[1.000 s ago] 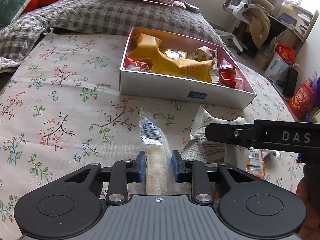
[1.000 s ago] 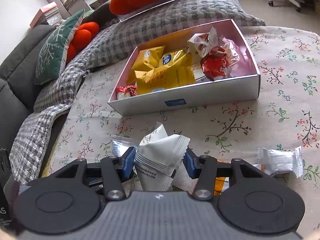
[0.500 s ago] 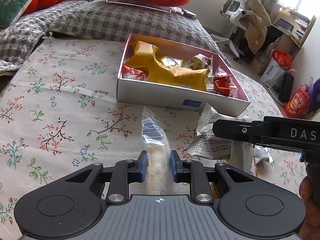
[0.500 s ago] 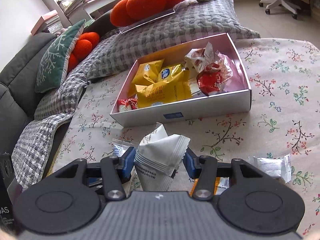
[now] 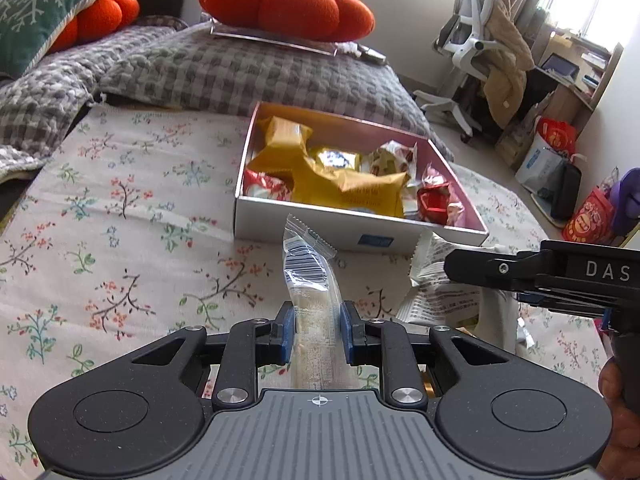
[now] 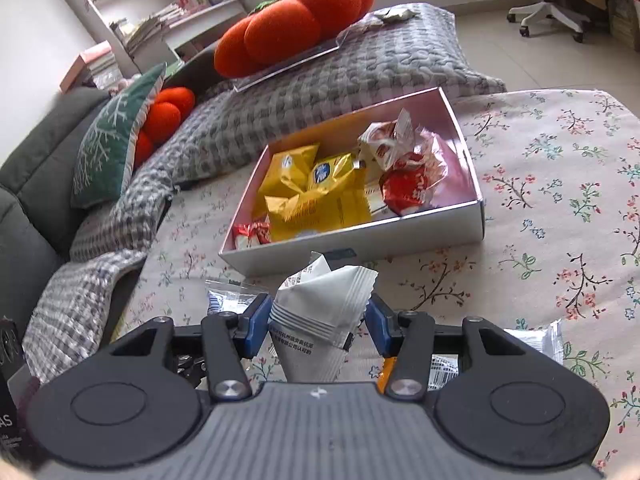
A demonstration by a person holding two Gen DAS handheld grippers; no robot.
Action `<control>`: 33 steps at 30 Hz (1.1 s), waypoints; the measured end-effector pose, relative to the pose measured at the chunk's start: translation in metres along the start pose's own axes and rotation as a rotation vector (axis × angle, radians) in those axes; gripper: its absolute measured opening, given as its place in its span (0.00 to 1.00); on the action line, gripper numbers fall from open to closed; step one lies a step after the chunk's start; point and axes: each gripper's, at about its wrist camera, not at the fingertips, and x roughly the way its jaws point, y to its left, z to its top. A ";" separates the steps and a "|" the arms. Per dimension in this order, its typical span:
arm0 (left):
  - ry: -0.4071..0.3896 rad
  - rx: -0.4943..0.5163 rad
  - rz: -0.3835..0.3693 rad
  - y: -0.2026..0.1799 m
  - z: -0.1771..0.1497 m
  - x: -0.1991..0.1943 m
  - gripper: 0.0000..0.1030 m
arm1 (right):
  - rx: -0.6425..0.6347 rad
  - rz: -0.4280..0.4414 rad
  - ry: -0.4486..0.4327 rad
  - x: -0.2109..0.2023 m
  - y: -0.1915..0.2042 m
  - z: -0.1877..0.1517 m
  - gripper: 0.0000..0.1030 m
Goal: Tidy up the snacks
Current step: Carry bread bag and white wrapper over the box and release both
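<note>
My left gripper (image 5: 316, 330) is shut on a clear-wrapped pale snack bar (image 5: 310, 280), lifted and pointing toward the box. The open box (image 5: 320, 226) with pink inner walls holds several yellow and red snack packs. In the left wrist view the right gripper (image 5: 460, 270) reaches in from the right with a white snack packet (image 5: 436, 296). In the right wrist view my right gripper (image 6: 320, 316) is shut on that white snack packet (image 6: 324, 312), just short of the box (image 6: 360, 240). The clear wrapper (image 6: 228, 298) shows at its left.
A floral cloth (image 5: 120, 208) covers the surface. More small packets (image 6: 536, 340) lie on it near the right gripper. Grey checked blanket (image 5: 224, 64), orange pumpkin cushions (image 5: 288, 4) and a green pillow (image 6: 112, 136) lie behind the box. An office chair (image 5: 472, 48) stands far right.
Both grippers have lifted with their snacks and tilted up a little; the box now sits lower in both views and more of the room behind shows. Grips are unchanged.
</note>
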 end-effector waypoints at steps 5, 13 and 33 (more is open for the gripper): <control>-0.008 0.009 -0.011 -0.002 0.002 -0.001 0.20 | 0.023 0.003 -0.021 -0.006 -0.004 0.003 0.46; -0.009 0.005 -0.012 -0.001 0.003 -0.002 0.20 | 0.031 0.002 -0.025 -0.007 -0.005 0.003 0.46; -0.036 0.010 -0.055 -0.009 0.020 -0.004 0.18 | 0.147 0.040 -0.066 -0.019 -0.027 0.014 0.46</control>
